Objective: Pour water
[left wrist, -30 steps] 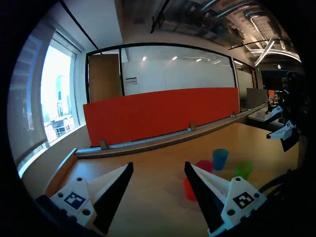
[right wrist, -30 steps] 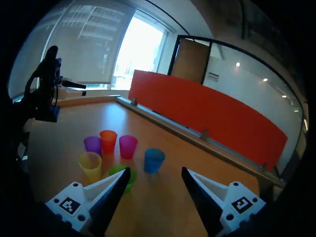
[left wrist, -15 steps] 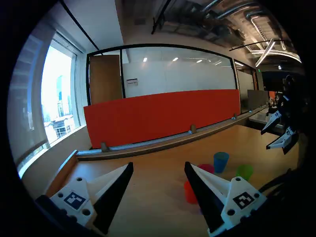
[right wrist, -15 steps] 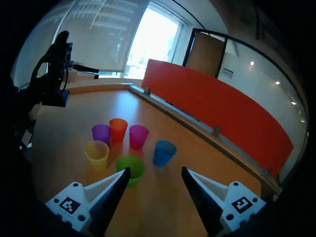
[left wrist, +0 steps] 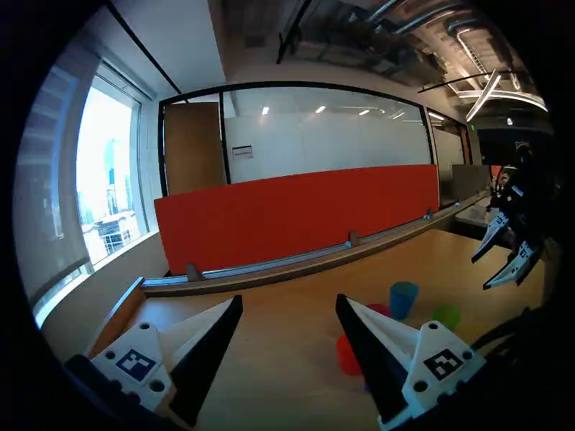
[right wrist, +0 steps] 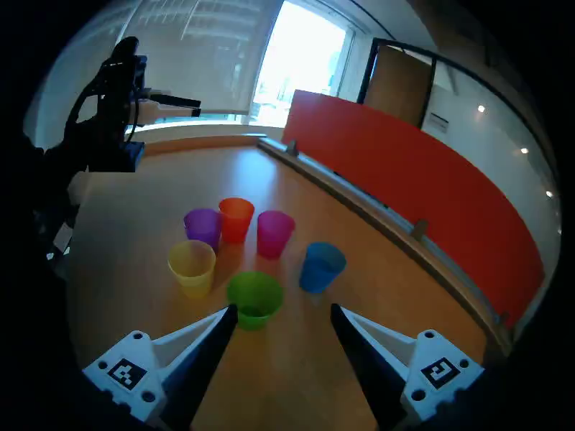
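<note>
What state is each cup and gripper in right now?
left gripper: jaws open, holding nothing
right gripper: jaws open, holding nothing
orange cup: upright, ungrasped, contents unclear
purple cup: upright, ungrasped, contents unclear
magenta cup: upright, ungrasped, contents unclear
yellow cup: upright, ungrasped, contents unclear
green cup: upright, ungrasped, contents unclear
blue cup: upright, ungrasped, contents unclear

Six cups (right wrist: 275, 231) stand clustered on the table (right wrist: 237, 165), three in a back row, two in front, one at right, before the partition (right wrist: 431, 187).
</note>
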`<act>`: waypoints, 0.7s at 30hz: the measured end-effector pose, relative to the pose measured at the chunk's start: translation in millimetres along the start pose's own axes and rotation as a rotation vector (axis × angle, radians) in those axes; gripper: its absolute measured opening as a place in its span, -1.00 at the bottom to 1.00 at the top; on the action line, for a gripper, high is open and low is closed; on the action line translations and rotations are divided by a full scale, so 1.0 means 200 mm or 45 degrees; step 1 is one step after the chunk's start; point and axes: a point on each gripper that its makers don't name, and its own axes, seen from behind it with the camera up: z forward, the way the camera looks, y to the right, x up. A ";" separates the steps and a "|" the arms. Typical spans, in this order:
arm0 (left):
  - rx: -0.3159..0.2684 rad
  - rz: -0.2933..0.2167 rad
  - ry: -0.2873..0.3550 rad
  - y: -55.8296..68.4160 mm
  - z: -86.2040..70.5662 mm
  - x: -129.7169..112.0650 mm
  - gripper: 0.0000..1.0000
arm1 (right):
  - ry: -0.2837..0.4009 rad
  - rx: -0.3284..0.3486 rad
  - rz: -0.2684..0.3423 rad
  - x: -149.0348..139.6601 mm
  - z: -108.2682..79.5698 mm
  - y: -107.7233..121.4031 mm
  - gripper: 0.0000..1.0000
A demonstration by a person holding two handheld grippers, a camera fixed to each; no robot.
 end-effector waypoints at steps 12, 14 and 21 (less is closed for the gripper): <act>-0.018 0.005 -0.004 0.02 0.02 0.02 0.92 | -0.086 0.141 -0.021 -0.09 0.13 -0.11 1.00; -0.021 0.013 -0.006 0.02 0.02 0.02 0.92 | -0.106 0.160 -0.022 -0.11 0.16 -0.13 1.00; -0.040 0.020 -0.013 0.03 0.03 0.02 0.92 | -0.152 0.212 -0.009 -0.17 0.27 -0.17 1.00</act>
